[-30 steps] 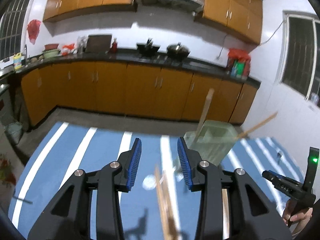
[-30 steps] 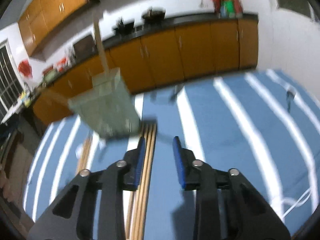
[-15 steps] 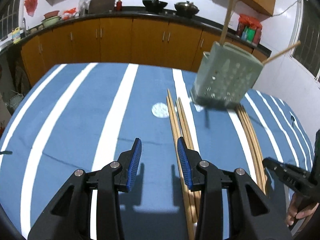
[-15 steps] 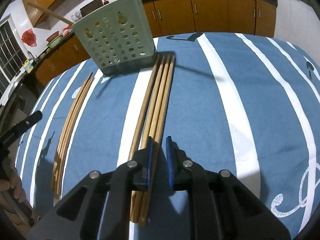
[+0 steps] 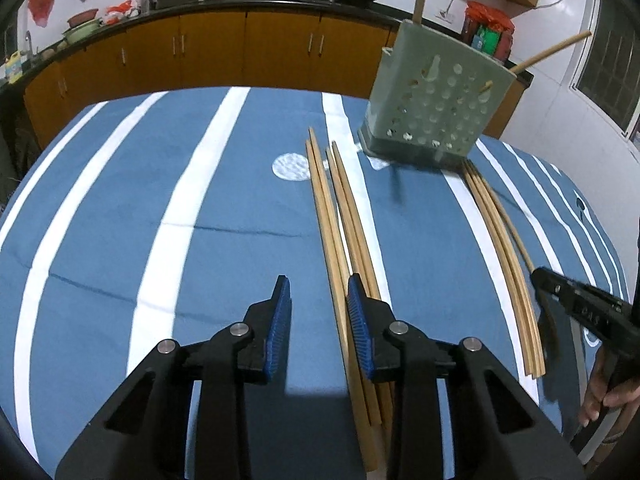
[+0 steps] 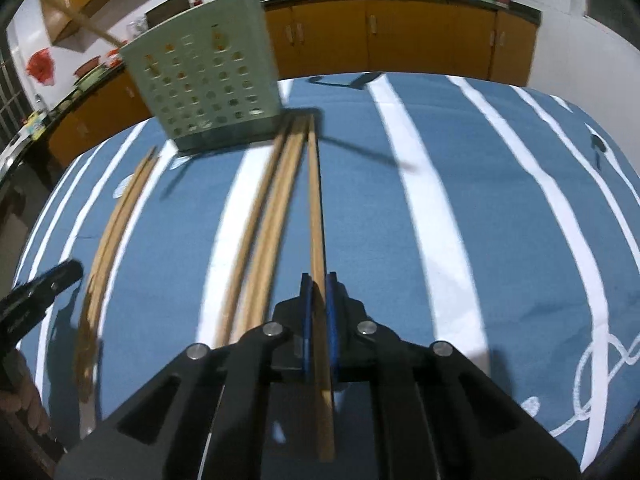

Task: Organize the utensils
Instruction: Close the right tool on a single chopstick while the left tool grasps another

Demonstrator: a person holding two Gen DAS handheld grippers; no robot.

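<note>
Holder (image 5: 434, 104) upright on cloth, two chopsticks inside; right fingers (image 6: 319, 312) clench chopstick (image 6: 315, 200); left fingers (image 5: 319, 312) parted, narrowing, nothing gripped.

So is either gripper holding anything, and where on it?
The right gripper pinches one chopstick near its near end. The left gripper holds nothing.

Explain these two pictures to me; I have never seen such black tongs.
A person holds one pair of tongs in each hand; a camera on each looks along its fingers. In the right view the right tongs, jaws just closed, pinch one chopstick from a bundle on the blue striped tablecloth. In the left view the left tongs, jaws just narrowed, stand open beside another bundle of chopsticks, holding nothing. A green perforated holder stands behind, with two sticks already in it.
</note>
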